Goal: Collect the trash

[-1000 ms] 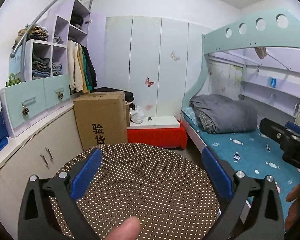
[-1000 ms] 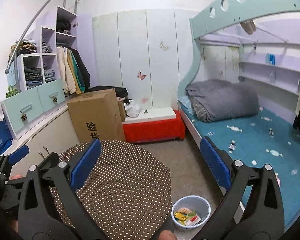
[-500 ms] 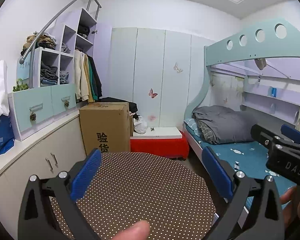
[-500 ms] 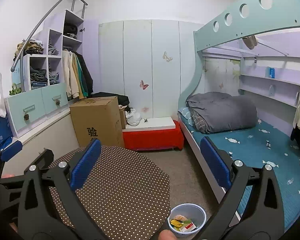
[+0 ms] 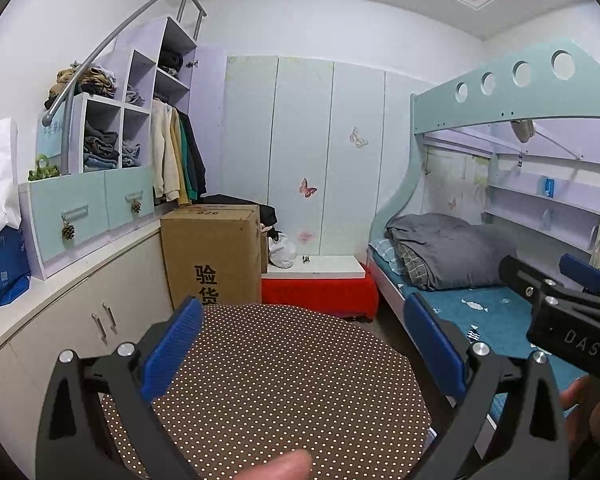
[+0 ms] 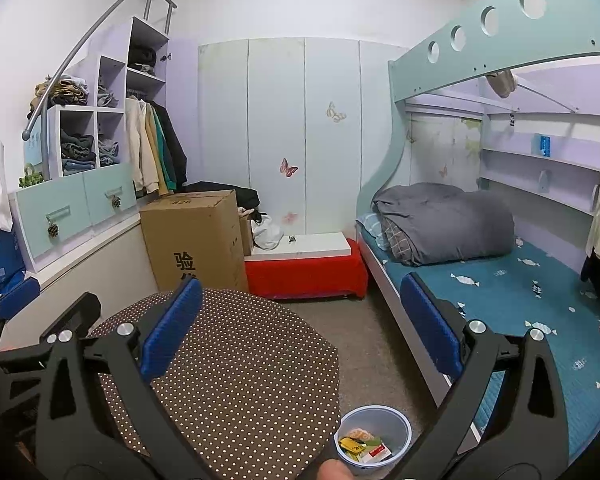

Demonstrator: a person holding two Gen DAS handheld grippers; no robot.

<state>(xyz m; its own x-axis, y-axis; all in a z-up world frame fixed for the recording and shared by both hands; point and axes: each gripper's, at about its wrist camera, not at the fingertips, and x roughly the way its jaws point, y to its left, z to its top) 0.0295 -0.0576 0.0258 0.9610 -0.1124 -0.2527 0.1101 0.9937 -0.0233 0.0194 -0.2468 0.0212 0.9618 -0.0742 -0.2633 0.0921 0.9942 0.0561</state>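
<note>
Hovering over dotted table [image 5: 284, 376] | left gripper [image 5: 300, 344] wide apart, holding nothing | right gripper [image 6: 296, 328] wide apart, holding nothing | trash in bin [image 6: 374, 432], bottom middle of right view, beside table

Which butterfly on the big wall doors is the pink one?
The pink butterfly is the lower one, on the door panel nearer the cardboard box. The other butterfly sits higher and further right, and is pale cream.
</note>
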